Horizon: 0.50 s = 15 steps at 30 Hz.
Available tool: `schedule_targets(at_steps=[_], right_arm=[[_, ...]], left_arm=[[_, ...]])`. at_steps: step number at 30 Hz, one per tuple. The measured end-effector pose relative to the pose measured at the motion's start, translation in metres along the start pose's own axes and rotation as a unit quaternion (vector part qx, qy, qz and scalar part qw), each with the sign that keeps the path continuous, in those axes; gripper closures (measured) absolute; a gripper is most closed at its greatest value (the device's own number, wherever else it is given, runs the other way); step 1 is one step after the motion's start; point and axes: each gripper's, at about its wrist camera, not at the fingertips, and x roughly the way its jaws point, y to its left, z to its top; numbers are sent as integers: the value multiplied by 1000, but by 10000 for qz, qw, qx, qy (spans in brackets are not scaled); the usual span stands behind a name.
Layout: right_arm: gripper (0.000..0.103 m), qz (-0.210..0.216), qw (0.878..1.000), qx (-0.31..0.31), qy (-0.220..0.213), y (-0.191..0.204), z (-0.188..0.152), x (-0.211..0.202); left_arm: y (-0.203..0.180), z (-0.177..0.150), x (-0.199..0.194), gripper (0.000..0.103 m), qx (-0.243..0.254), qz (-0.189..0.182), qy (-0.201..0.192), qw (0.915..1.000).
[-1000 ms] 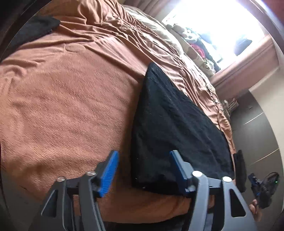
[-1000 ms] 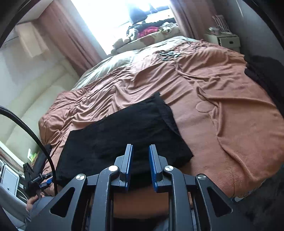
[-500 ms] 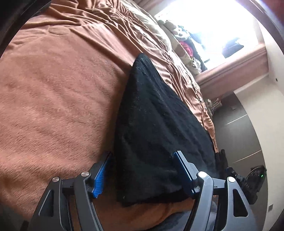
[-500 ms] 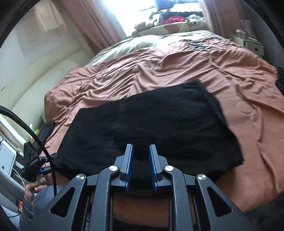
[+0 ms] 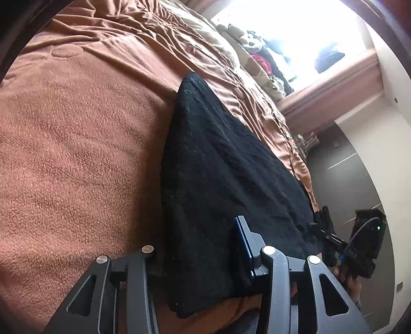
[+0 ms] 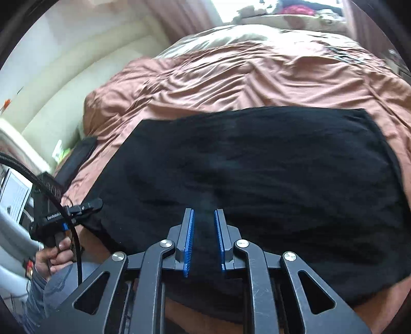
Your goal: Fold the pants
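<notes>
The black pants point(image 5: 226, 179) lie flat on the brown blanket point(image 5: 77, 154) of the bed, folded into a broad rectangle close to the near edge. In the right wrist view the pants point(image 6: 257, 167) stretch from left to right across most of the picture, and their near border hangs a little over the edge of the bed.

The left gripper point(image 5: 197, 246) is at one short end of the pants, at the corner near the bed edge. Its jaws are closing with the cloth between them: one blue pad is visible on top of the cloth, the other finger goes under the edge of the cloth and its pad is hidden. I cannot tell if the pads press the cloth already.

The right gripper point(image 6: 204, 231) is above the middle of the long near border. Its jaws stand a little apart, with only a narrow gap, and nothing is pinched between the blue pads; the black cloth is seen behind the gap.

Behind the bed there are a bright window point(image 5: 295, 33) and curtains point(image 6: 190, 18).
</notes>
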Motion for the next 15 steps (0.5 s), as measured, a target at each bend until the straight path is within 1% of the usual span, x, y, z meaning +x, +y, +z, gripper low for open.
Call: schedule_targets(at_steps=[4,6,8,9,10,13,15], right_arm=[[94,260,9994,53,232,-9,13,24],[95,494,9976,188,458,-18,16,36],[97,531,9956,334,698,-27,17,48],[97,593,9940,422,816,-31,17,51],[97,780,9908,576,947,-38,16,54],[97,1125,9827,752,1261,-46,16,53],[97,1204,9786,808,1457,-50,13,53]], left_arm=[[1,-2,-2,61,-15,-21,14,10000],[2,-2,-2,61,-32,-3,25,10000],[2,0,-1,61,-48,9,26,10000],[2,-1,-1,61,-52,11,19,10000],[1,-1,-1,61,-53,19,15,10000],[1,-3,0,61,-73,48,20,10000],[1,-4,0,61,-87,63,21,9999]])
